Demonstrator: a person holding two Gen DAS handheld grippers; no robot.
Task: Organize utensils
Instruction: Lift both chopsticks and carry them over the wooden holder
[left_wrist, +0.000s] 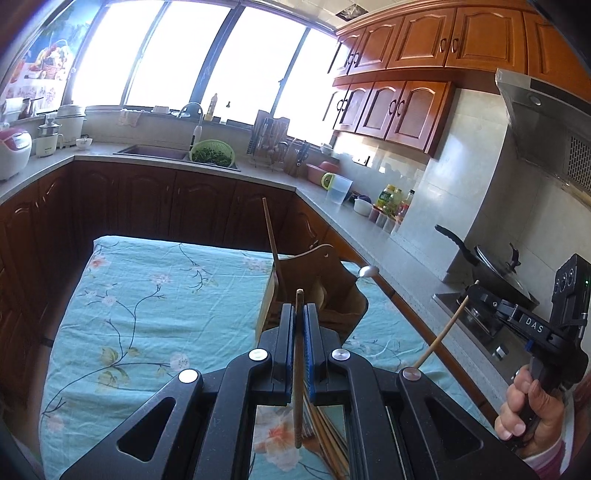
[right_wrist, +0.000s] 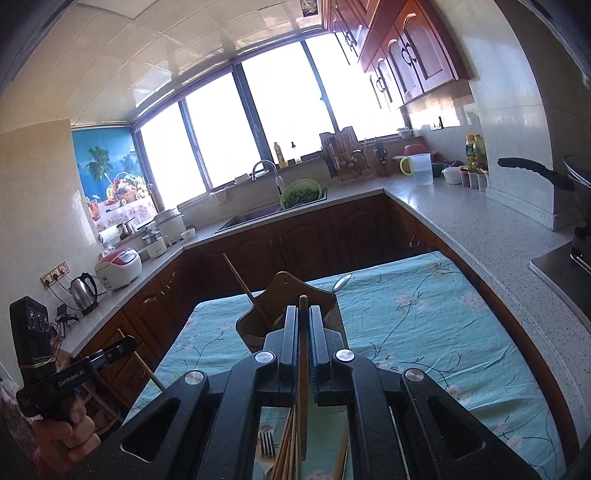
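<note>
My left gripper (left_wrist: 299, 314) is shut on a brown chopstick (left_wrist: 297, 369) that stands upright between its pads, above the near table. My right gripper (right_wrist: 303, 314) is shut on a lighter wooden chopstick (right_wrist: 303, 369), also upright. It shows from the side at the right of the left wrist view (left_wrist: 480, 295). Beyond both grippers stands a wooden utensil holder (left_wrist: 325, 280) on the floral tablecloth, also in the right wrist view (right_wrist: 291, 291). A chopstick (left_wrist: 271, 236) and a metal spoon (left_wrist: 367, 272) stick out of it. Loose chopsticks (right_wrist: 288, 446) and a fork (right_wrist: 266, 443) lie on the cloth under my grippers.
The table with the blue floral cloth (left_wrist: 155, 295) stands inside a U-shaped counter (right_wrist: 461, 218). A stove with a black pan (left_wrist: 495, 266) is at the right. A sink with a green colander (left_wrist: 212, 151) is at the back. A kettle (right_wrist: 84, 293) and a rice cooker (right_wrist: 120, 267) sit at the left.
</note>
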